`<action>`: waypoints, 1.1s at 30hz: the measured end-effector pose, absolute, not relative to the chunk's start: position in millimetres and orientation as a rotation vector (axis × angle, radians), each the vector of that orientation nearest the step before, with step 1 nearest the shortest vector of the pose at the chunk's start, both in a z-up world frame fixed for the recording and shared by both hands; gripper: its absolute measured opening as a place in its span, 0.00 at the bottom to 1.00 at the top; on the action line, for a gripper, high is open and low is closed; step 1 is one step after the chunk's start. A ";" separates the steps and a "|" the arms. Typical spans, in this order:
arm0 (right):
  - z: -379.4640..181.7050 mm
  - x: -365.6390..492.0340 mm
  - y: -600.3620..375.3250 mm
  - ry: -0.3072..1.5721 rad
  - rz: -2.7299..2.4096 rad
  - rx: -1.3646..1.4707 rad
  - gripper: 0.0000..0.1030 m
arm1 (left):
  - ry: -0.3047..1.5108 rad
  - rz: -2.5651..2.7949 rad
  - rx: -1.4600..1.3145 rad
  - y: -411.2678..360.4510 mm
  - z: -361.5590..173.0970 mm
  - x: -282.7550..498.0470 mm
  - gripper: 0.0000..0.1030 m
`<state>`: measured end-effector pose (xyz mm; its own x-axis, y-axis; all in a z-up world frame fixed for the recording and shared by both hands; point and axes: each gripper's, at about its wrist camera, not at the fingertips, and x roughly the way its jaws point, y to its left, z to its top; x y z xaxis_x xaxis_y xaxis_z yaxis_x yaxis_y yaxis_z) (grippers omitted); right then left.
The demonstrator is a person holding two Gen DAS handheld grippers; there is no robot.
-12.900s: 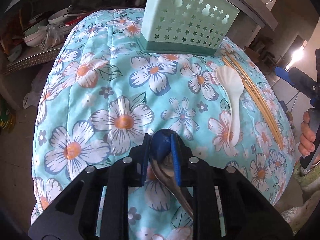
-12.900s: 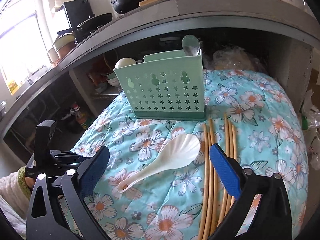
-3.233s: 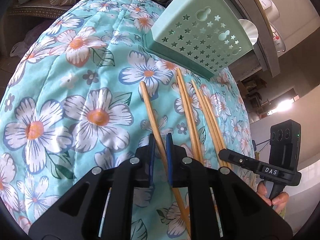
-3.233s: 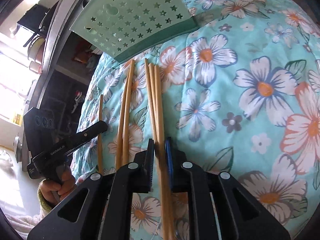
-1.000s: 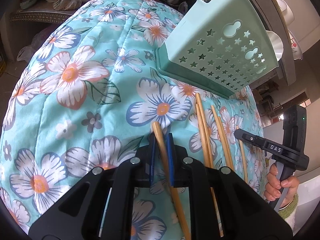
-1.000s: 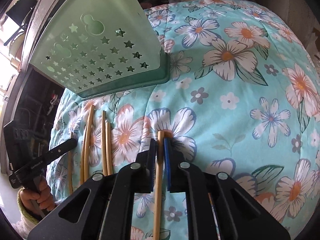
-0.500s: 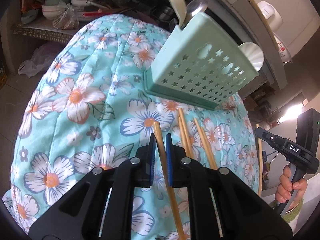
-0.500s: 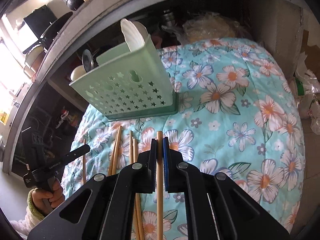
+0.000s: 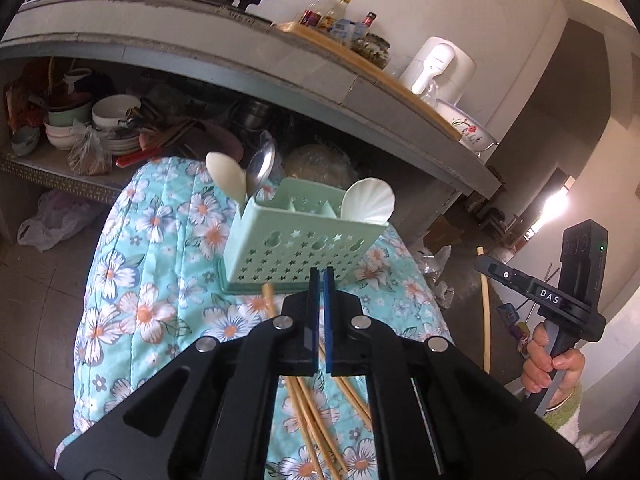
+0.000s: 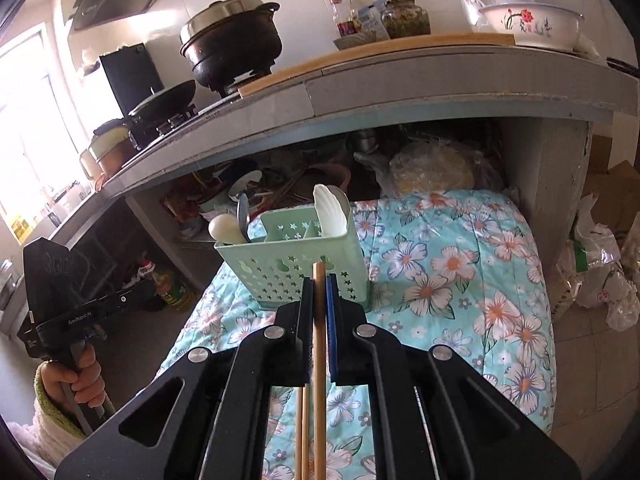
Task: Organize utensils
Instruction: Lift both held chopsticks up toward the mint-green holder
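A mint green utensil holder stands at the far end of the floral cloth. It holds a white spoon, a metal spoon and a white shell-shaped spoon. My right gripper is shut on a wooden chopstick, raised in front of the holder. My left gripper is shut with its jaws almost together; I see no chopstick between them. Several chopsticks lie on the cloth below it. The right gripper holds its chopstick upright at the right.
The floral cloth covers a rounded surface. A grey counter overhangs it, with a pot, bottles and a bowl on top, and dishes on the shelf beneath. Plastic bags lie on the floor at right.
Both grippers have risen and tilted up, so the holder's top and the counter now show. The chopstick seen between the left jaws earlier no longer shows there.
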<state>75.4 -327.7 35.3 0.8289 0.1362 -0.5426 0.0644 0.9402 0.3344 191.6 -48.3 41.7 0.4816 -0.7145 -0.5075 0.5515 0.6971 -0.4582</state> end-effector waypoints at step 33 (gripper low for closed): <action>-21.5 104.7 -330.5 0.731 0.099 0.449 0.06 | 1.246 -0.591 -0.318 -111.0 -130.2 299.3 0.10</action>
